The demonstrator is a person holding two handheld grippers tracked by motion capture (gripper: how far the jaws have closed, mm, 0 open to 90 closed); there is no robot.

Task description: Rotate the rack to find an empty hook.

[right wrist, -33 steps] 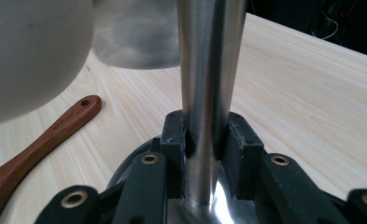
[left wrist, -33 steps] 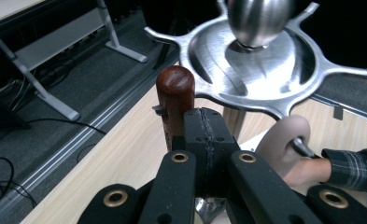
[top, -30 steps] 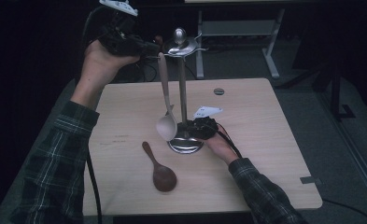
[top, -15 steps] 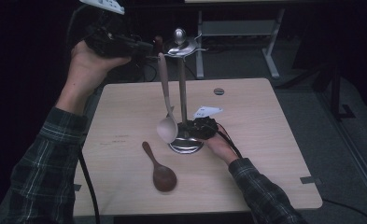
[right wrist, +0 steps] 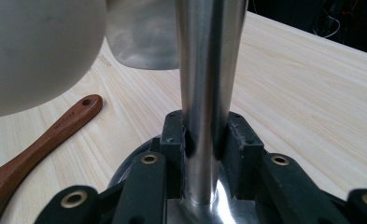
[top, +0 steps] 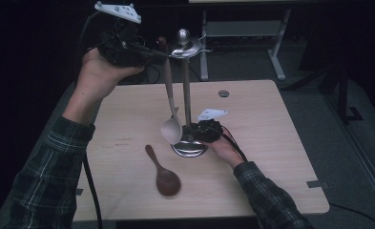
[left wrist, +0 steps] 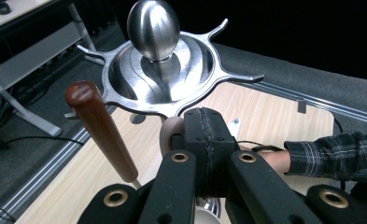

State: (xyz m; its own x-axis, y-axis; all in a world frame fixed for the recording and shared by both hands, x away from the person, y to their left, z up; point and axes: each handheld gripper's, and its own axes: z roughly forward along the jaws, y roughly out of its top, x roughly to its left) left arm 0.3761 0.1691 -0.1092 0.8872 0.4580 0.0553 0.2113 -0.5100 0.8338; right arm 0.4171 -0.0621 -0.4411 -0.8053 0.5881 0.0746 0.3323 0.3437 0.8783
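Nearest the person's edge of the light wooden table (top: 280,143), a dark wooden spoon (top: 165,175) is seen lying flat, bowl toward the near edge, handle angled away toward the stand; it is touched by nothing.

Just beyond it, the round base of a steel utensil stand (top: 187,95) is set on the tabletop. The right gripper (top: 202,131) is held low at the foot of the stand's pole (right wrist: 208,93); in the right gripper view its two black jaws are seen clenched on the pole from both sides, pads pressed against the metal just above the base. The pole is upright.

Beside the pole, a pale ladle (top: 171,126) is seen hanging, its cream bowl just above the base and just left of the right gripper. Its reddish-brown handle (left wrist: 102,130) rises to the notched rim of the stand's top disc (left wrist: 162,79), under the egg-shaped knob (left wrist: 153,25).

Farthest back, the left gripper (top: 149,53) is held high, level with the disc, jaws pointed at it. In the left gripper view the jaws are seen pressed fully together with nothing between them; the ladle handle stands just beside them, apart.
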